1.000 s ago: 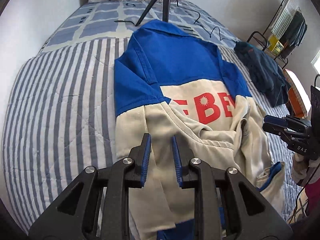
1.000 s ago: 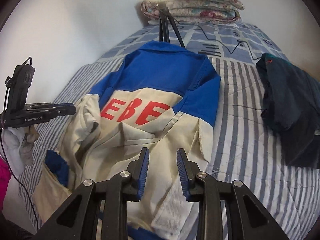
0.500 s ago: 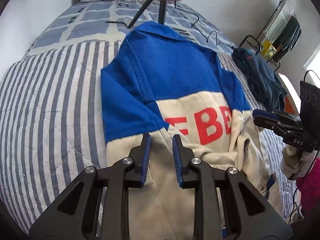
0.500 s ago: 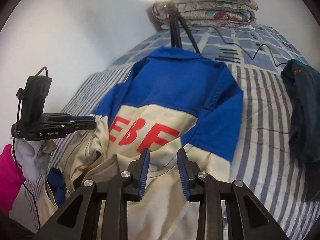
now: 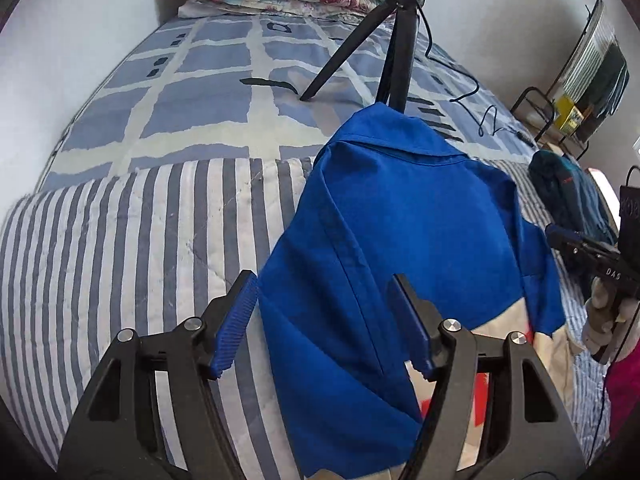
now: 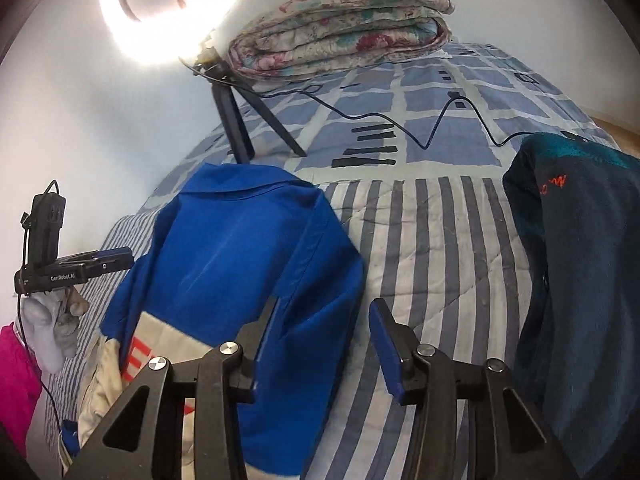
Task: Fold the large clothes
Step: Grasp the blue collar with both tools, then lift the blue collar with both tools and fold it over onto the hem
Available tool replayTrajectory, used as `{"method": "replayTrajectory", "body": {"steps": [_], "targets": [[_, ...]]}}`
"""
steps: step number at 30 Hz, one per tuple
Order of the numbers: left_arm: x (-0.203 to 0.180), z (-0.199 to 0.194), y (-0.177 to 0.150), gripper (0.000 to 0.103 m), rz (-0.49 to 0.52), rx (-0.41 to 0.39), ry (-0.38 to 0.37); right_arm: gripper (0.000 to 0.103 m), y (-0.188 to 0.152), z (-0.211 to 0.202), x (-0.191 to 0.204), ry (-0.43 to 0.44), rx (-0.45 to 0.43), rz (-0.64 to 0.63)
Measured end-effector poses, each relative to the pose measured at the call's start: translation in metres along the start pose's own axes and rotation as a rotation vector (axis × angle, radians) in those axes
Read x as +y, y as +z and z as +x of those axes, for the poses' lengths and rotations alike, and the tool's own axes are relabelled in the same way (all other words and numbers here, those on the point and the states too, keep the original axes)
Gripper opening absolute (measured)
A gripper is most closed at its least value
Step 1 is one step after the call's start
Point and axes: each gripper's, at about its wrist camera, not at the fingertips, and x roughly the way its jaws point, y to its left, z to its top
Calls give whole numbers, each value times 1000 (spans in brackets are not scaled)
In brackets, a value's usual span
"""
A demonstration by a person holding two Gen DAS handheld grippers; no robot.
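Both tongs wide, holding nothing: left gripper (image 5: 322, 322) and right gripper (image 6: 320, 340) straddle the blue-and-cream cotton jacket's (image 5: 404, 216) shoulder edges on the striped quilted bedspread (image 5: 132, 240), probably positioning for a fold.

The jacket (image 5: 400, 220) ahead of the left gripper (image 5: 324, 320) is royal blue on top, cream lower down with red lettering. The gripper's fingers (image 5: 236, 320) are black with blue ribbed pads. Beneath lies the bedspread (image 5: 120, 248) — grey-and-white stripes nearby, pale blue checks beyond. Right of the right gripper (image 6: 320, 340) sits a dark teal garment (image 6: 580, 260) with an orange mark. Farthest off — a folded floral quilt (image 6: 340, 24), pink and green on beige.
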Motion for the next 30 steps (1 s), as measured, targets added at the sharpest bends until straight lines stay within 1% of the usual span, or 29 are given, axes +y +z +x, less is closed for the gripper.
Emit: {"method": "replayTrajectory", "body": {"steps": [4, 7, 9, 10, 11, 12, 13, 14, 15, 16, 18, 22, 26, 30], "targets": [[-2, 28, 14, 69, 8, 19, 5, 46, 17, 32, -2, -19, 24, -17], [-11, 44, 20, 68, 41, 33, 5, 45, 26, 55, 3, -28, 40, -31], [-20, 51, 21, 58, 74, 30, 9, 40, 28, 65, 11, -33, 47, -56], [-23, 53, 21, 48, 83, 27, 13, 34, 28, 68, 17, -42, 50, -78], [-24, 54, 21, 40, 84, 19, 15, 23, 28, 69, 23, -42, 53, -105], [-25, 54, 22, 35, 80, 13, 8, 19, 27, 70, 28, -44, 54, -129], [-25, 53, 22, 22, 75, 8, -7, 11, 26, 70, 32, -52, 53, -149], [-26, 51, 23, 15, 77, 2, -14, 6, 26, 70, 34, -61, 51, -155], [-28, 49, 23, 13, 81, -9, -6, 5, 25, 67, 35, -71, 42, -152], [-29, 46, 22, 8, 83, -17, 1, 4, 25, 62, 36, -75, 26, -146], [-32, 38, 21, 6, 74, -44, -1, 3, 26, 53, 40, -69, -9, -134], [-33, 12, 19, 5, 35, -106, -35, 1, 26, 29, 54, -74, -68, -137], [-41, -25, 13, 4, 54, -159, -39, 1, 25, -1, 69, -64, -117, -142], [-47, -72, -1, 4, 74, -199, -37, 1, 20, -39, 87, -47, -147, -152]]}}
